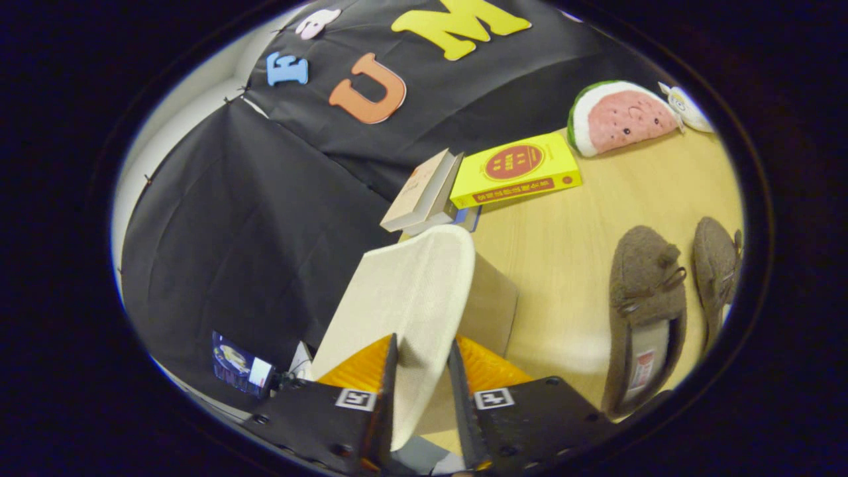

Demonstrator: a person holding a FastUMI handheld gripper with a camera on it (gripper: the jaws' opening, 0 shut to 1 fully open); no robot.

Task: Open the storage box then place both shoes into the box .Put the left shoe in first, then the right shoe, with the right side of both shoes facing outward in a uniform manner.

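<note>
My fingers (424, 371) pinch the lid (411, 291), which hides the box (490, 305) opening and most of its body. The right-hand shoe (719, 271) is cut off at the lower right (its heel is lost). Print on the books (517, 169) is too small to tell.

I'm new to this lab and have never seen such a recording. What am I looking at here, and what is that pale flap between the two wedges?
This is a fisheye camera riding on hand-held tongs, looking forward along their two fingers. The pale flap is the fabric lid of the storage box, pinched between the fingers and lifted. Beyond, on the wooden table, lie two brown fuzzy shoes side by side, a yellow book beside other books, and a watermelon plush toy.
</note>
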